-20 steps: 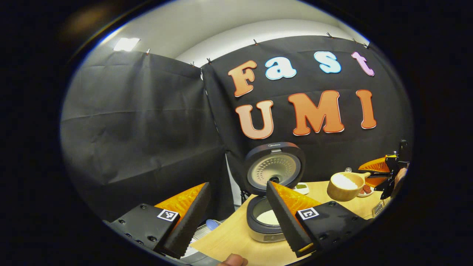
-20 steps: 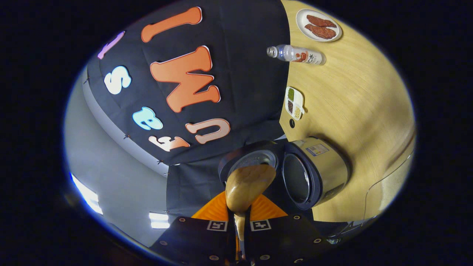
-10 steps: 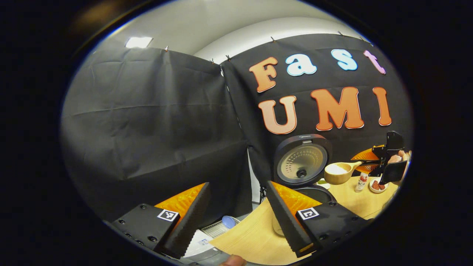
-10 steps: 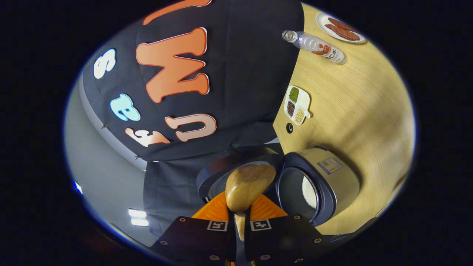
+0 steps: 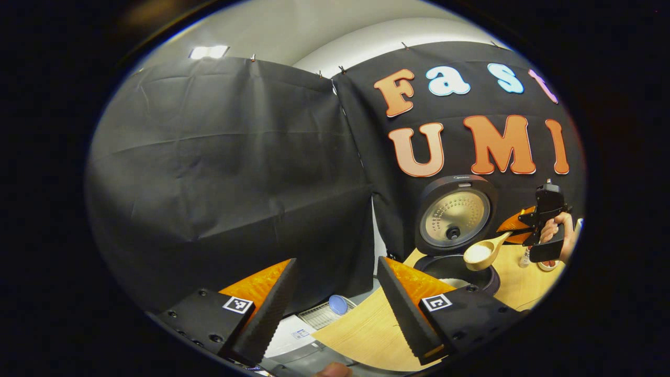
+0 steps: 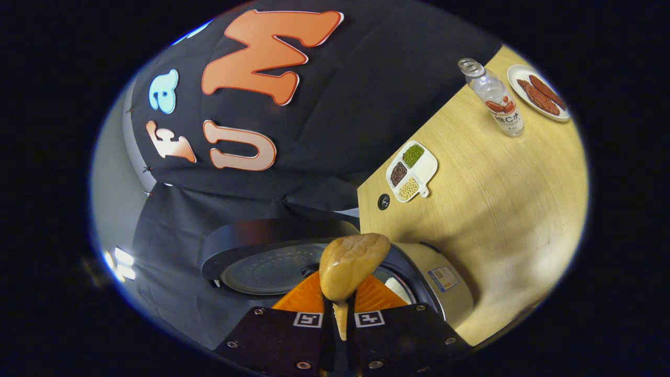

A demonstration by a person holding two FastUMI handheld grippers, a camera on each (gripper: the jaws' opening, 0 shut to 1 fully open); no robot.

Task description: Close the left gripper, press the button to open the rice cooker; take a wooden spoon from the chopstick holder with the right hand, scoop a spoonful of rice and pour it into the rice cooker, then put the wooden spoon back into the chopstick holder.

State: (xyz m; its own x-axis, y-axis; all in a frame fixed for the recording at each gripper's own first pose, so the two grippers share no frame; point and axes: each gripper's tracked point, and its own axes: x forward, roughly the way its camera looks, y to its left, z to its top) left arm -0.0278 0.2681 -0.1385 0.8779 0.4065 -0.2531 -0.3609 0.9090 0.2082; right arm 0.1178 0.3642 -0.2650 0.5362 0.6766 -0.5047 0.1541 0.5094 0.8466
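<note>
The rice cooker stands open at the right of the left gripper view, lid upright, rice showing in its dark pot. A wooden spoon with white rice in its bowl hangs just over the pot's right rim. My right gripper, held by a hand, is shut on the spoon's handle. In the right gripper view the spoon's rounded back sticks out from my right gripper, with the cooker's lid and body right beneath. My left gripper stands open, holding nothing, near the table's left end.
On the wooden table lie a small divided dish of beans, a water bottle and a plate of meat beyond the cooker. A cable hole sits near the table's back edge. Black cloth walls close the back and left.
The right gripper has carried the rice-filled spoon down and left until it hangs over the cooker's pot. The left gripper has turned away leftward, so the cooker slid right in its view; it stays open.
</note>
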